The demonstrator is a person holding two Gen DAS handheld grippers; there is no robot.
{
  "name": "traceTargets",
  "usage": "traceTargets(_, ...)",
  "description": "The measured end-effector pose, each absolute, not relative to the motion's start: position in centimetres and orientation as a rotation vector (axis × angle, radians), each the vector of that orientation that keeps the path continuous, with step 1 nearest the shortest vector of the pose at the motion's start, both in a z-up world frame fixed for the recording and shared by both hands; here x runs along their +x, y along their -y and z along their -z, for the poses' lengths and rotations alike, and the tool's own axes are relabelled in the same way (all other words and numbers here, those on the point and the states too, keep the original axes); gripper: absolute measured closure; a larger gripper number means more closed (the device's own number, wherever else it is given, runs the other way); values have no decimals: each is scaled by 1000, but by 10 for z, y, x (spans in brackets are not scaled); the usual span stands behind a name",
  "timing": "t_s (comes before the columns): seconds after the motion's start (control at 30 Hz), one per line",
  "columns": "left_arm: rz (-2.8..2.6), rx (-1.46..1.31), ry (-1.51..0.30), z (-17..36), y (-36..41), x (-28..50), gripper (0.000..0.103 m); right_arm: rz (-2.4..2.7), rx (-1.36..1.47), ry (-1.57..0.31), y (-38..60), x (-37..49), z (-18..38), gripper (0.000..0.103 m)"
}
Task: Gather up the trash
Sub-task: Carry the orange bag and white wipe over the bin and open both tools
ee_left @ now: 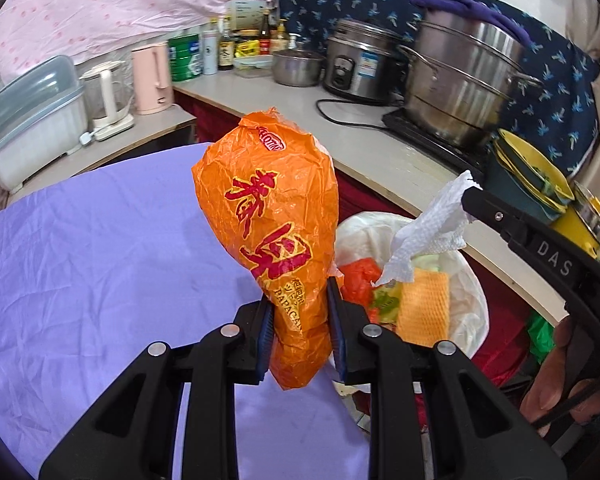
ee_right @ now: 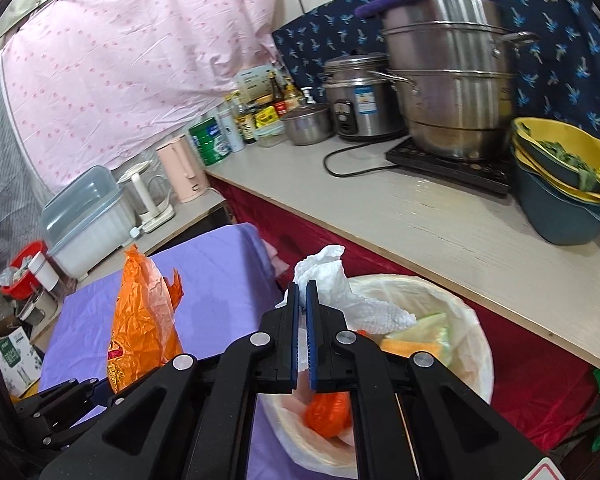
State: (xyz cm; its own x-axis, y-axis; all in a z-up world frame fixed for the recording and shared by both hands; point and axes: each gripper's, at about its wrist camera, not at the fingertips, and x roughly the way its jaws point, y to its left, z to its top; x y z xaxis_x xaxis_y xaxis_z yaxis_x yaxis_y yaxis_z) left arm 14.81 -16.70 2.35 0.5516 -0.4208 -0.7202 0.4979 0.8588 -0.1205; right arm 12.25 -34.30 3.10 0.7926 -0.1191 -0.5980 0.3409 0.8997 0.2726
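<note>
Now two pieces of trash are being carried toward the lined bin (ee_right: 476,320).

The orange wrapper (ee_left: 272,216) is being gripped by the left hand-held gripper (ee_left: 300,332) above the purple cloth (ee_left: 100,240); the paper towel (ee_right: 340,280) is being pinched in the right hand-held gripper (ee_right: 302,292) over the bin. Each should be released only when centred above the opening.

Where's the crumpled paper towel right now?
The paper towel is pinched in the right gripper, above the lined trash bin, between the purple-covered table and the kitchen counter.
</note>
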Motion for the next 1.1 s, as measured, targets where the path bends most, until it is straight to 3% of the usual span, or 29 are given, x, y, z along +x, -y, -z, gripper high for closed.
traceTargets(0.57, 673, 187, -901, 7, 242, 130, 75, 354, 433, -612, 397, 95, -16, 96)
traceTargets(0.7, 684, 195, -896, 9, 246, 129, 66, 360, 439, -604, 401, 91, -18, 95)
traceTargets(0.77, 676, 194, -891, 9, 247, 130, 55, 358, 439, -602, 402, 90, -19, 94)
traceTargets(0.83, 667, 188, -885, 8, 246, 130, 43, 357, 443, -597, 402, 89, -21, 89)
traceTargets(0.9, 658, 183, -872, 7, 243, 131, 37, 358, 446, -588, 402, 88, -23, 81)
traceTargets(1.1, 643, 179, -856, 3, 239, 131, 34, 358, 429, -579, 397, 86, -26, 74)
